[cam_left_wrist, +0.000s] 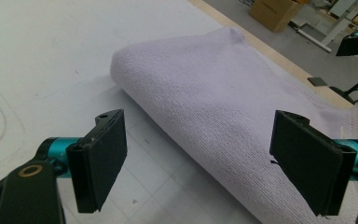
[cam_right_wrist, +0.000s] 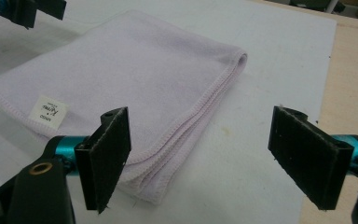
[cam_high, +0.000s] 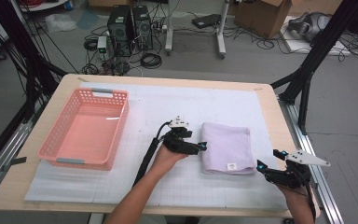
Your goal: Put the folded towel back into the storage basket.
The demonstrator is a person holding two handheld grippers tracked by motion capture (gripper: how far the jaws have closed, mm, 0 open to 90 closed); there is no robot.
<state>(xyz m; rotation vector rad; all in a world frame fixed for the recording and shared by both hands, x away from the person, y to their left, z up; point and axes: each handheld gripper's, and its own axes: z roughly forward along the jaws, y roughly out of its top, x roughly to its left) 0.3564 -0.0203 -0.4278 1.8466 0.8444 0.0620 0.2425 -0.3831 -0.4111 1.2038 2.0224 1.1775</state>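
A folded lavender towel lies flat on the white mat, with a small white label near its front edge. My left gripper is at the towel's left folded edge. In the left gripper view its jaws stand wide open and low over the mat, the towel's rolled fold running between them without being pressed. My right gripper is just off the towel's front right corner. It is open, with the stitched corner of the towel in front of its left pad.
A pink plastic basket stands on the left of the mat with nothing in it. The wooden table edge runs close on the right. Beyond the table are computer towers, cables and a cardboard box on the floor.
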